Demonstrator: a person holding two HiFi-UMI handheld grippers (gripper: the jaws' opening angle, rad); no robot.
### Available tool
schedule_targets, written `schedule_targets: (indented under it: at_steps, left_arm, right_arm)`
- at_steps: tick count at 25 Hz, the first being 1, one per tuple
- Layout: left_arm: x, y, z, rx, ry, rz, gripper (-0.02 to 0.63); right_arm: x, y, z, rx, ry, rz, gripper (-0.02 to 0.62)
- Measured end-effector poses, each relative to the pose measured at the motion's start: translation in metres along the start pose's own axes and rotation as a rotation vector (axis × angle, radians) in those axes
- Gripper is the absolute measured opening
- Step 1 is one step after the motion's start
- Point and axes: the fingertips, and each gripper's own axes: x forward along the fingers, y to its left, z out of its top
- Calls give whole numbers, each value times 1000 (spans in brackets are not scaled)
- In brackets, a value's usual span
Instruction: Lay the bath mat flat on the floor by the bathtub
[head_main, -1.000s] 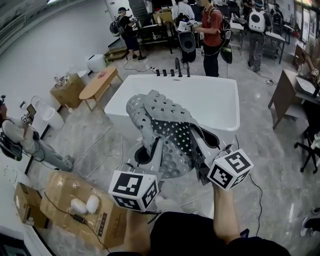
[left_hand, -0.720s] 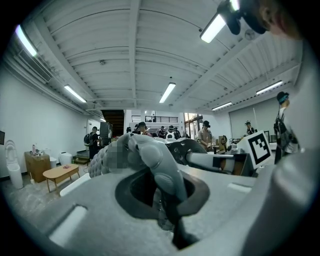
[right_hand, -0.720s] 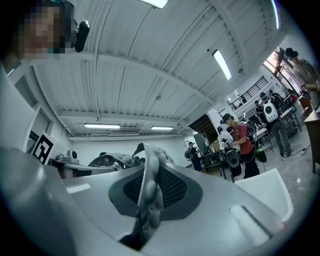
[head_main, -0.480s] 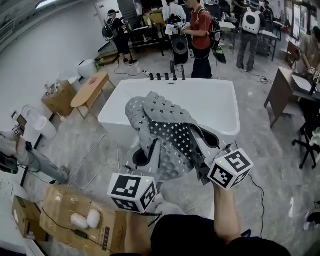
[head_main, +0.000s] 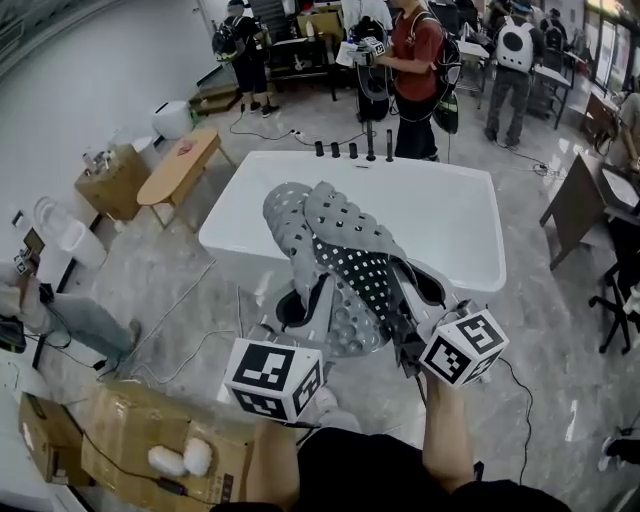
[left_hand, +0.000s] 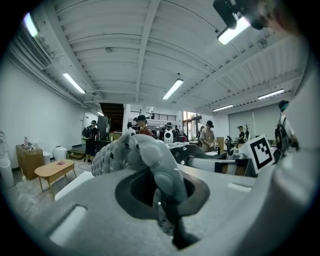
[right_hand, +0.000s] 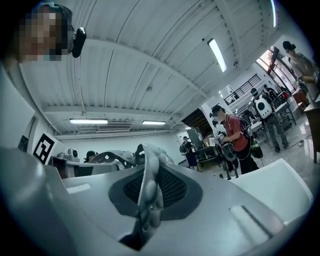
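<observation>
Grey perforated rubber bath mat is bunched at frame centre, off the floor, before the white rectangular bathtub. Left gripper and right gripper each pinch a mat edge, likely for spreading it flat.

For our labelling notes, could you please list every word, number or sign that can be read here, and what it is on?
No text is readable anywhere.
On the left marker cube and the right marker cube: black-and-white square patterns only, no letters.
On the cardboard box: a dark strip of print, too small to read.
</observation>
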Motion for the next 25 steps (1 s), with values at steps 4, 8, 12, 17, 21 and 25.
schedule_targets:
  at_steps: [4, 8, 12, 17, 21, 25]
  left_arm:
    - [21, 53, -6, -28, 26, -15, 20]
    - [41, 84, -16, -63, 65, -37, 20]
    - [47, 118, -26, -76, 78, -51, 20]
    - [52, 163, -42, -96, 106, -87, 20]
    - [70, 177, -55, -115, 143, -121, 20]
    - [88, 167, -63, -166, 167, -165, 20]
  right_arm:
    - [50, -1, -20, 8, 38, -28, 20]
    - [81, -14, -34, 24, 61, -56, 20]
    - [110, -18, -49, 41, 79, -87, 20]
    - [141, -12, -70, 43, 101, -141, 21]
    - [151, -23, -86, 59, 137, -195, 20]
    - [148, -39, -89, 75, 161, -237, 21]
